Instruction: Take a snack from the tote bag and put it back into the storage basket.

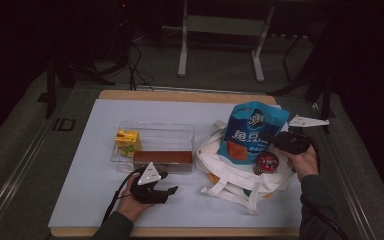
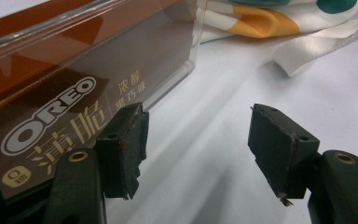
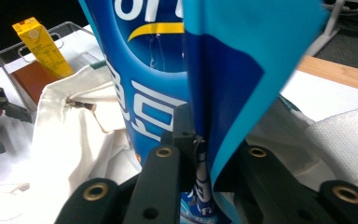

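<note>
1. On the tabletop [image 1: 80, 200], in the high view, the right gripper [image 1: 280, 140] holds a blue snack bag [image 1: 250, 127] upright over the white tote bag [image 1: 230, 175]; the left gripper [image 1: 162, 187] rests near the clear tray [image 1: 190, 131].
2. In the left gripper view, the fingers [image 2: 126, 140] are wide apart and hold nothing, just beside the brown Oreo box [image 2: 51, 112].
3. In the right gripper view, the fingers [image 3: 184, 135] are closed on the blue snack bag's edge.
</note>
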`<act>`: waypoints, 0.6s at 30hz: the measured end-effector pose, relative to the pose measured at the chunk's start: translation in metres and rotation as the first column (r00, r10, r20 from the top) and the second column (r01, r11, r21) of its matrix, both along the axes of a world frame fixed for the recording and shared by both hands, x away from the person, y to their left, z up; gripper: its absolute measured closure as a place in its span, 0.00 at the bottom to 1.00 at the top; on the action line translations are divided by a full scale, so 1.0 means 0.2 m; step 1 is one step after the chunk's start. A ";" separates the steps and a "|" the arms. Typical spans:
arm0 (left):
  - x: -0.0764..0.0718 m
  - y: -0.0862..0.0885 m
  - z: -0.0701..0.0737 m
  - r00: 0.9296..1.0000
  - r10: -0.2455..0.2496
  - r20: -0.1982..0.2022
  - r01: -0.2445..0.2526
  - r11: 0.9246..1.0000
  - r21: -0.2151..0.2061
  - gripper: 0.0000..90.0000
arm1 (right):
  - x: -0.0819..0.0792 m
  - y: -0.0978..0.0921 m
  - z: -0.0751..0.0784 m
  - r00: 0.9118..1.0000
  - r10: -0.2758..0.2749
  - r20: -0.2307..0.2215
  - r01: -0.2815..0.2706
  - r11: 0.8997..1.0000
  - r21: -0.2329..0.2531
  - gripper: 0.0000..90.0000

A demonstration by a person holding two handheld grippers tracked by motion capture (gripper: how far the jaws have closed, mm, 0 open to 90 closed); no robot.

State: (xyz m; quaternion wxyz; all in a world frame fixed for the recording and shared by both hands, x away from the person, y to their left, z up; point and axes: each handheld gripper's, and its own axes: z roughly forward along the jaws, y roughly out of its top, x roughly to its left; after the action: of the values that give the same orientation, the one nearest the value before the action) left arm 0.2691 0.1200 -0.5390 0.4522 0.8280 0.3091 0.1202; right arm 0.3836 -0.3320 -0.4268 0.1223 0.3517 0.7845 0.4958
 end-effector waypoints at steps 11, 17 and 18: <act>0.00 0.00 0.00 1.000 -0.002 0.001 0.002 1.000 0.003 0.41 | 0.01 -0.01 0.00 0.999 0.000 -0.038 0.003 0.997 0.083 0.98; 0.00 0.00 0.00 1.000 -0.005 0.000 0.005 1.000 0.003 0.41 | 0.01 0.02 0.03 0.999 0.013 -0.029 -0.010 0.996 0.094 0.98; 0.00 0.00 0.00 1.000 -0.005 0.000 0.005 1.000 0.003 0.41 | 0.01 0.03 0.04 1.000 0.012 -0.029 -0.009 0.996 0.092 0.99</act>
State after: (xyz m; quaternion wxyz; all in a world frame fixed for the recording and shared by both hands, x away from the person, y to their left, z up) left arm 0.2687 0.1195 -0.5391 0.4514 0.8293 0.3068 0.1195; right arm 0.3851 -0.3263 -0.4194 0.0918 0.3601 0.7645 0.5266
